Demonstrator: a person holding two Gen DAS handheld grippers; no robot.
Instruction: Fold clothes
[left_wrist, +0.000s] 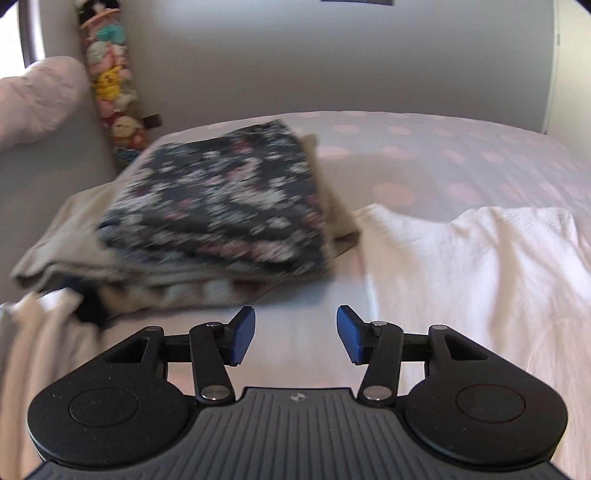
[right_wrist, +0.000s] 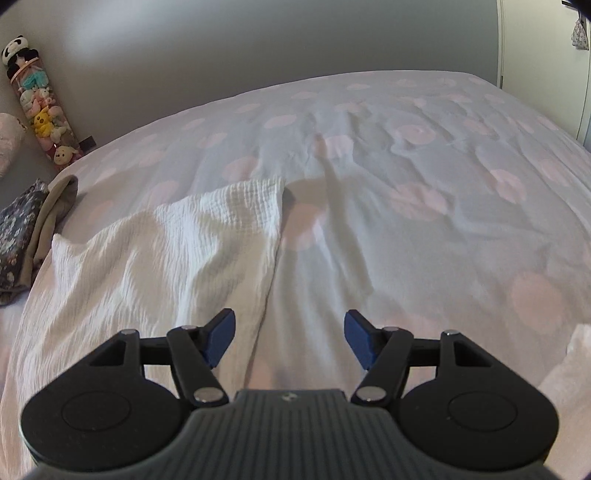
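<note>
Spread across the bed (right_wrist: 424, 192) with its pink-dotted sheet, both tools hang free: the left hand-held gripper (left_wrist: 295, 334) and the right hand-held gripper (right_wrist: 290, 338) each stand wide with nothing between the blue pads, probably poised to take the next piece. Under them lies the white crinkled garment (right_wrist: 177, 251), still rumpled and unfolded. Just beside it, to the left, a floral folded piece (left_wrist: 221, 199) tops the beige pile (left_wrist: 62, 240), crowding that edge, with a tube of plush toys (right_wrist: 40, 114) by the wall.

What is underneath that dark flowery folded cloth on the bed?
The floral cloth lies on folded beige garments, with something dark poking out at the bottom. What lies deeper within the pile is covered.
</note>
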